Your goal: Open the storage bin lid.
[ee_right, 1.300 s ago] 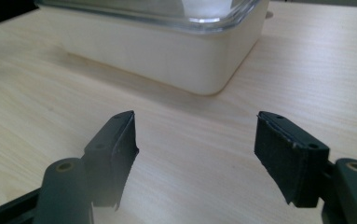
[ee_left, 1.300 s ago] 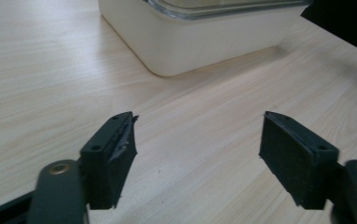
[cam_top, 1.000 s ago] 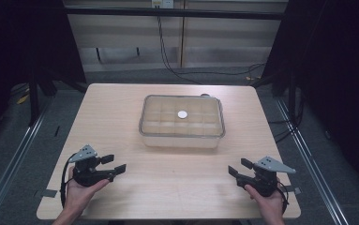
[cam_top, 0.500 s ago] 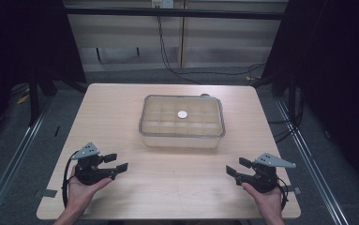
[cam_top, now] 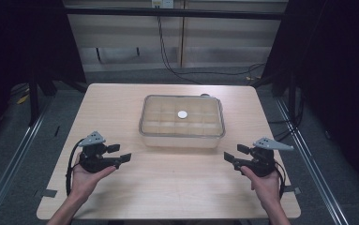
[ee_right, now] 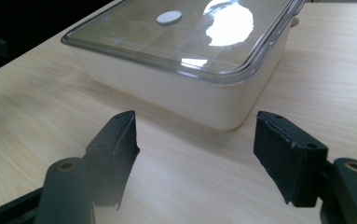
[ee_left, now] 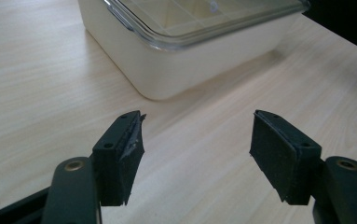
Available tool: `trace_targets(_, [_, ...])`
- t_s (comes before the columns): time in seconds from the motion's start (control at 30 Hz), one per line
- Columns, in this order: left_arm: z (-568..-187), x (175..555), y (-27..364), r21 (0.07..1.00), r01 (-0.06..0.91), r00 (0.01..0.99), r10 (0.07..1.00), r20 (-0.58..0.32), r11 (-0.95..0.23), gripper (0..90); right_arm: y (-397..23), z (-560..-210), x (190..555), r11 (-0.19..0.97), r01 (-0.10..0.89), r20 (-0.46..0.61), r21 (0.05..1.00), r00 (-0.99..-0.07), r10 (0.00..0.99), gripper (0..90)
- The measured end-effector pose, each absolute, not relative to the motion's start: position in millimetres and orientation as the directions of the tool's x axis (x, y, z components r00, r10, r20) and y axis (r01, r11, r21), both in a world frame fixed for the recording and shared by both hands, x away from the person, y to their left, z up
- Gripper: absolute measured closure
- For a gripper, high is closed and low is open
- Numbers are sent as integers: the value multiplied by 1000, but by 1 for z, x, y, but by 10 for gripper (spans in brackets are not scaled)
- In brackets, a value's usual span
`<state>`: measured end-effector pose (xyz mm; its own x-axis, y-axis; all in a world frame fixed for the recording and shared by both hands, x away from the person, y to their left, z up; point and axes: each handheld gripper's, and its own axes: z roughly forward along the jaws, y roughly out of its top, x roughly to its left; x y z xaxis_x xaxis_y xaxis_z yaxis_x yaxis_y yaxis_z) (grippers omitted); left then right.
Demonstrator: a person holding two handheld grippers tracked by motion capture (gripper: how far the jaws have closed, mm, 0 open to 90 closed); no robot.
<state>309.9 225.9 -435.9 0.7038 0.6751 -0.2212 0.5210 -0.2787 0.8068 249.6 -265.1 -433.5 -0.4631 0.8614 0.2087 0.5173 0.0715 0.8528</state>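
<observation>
So the box sits mid-table, a bit toward the far edge, with a clear lid on and a small white disc on top. Left gripper is near the front-left, right gripper near the front-right, both held just over the table and pointing inward, the box between them but farther back. Neither touches it. Both have jaws spread wide, holding nothing. Table's light wood; dark room around, grey floor, cables running down the back wall.
</observation>
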Motion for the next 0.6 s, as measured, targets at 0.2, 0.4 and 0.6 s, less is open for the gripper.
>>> trace_targets(0.2, [-430,319,222,813,507,711,673,-205,-288,335,-267,-428,260,64,515,208,855,-454,866,301])
trace_targets(0.4, [-420,332,211,817,481,735,655,-178,-318,310,-269,-424,281,77,552,228,830,-463,857,277])
trace_targets(0.6, [-412,347,201,821,486,728,658,-191,-299,298,-264,-415,300,84,542,224,836,-477,850,252])
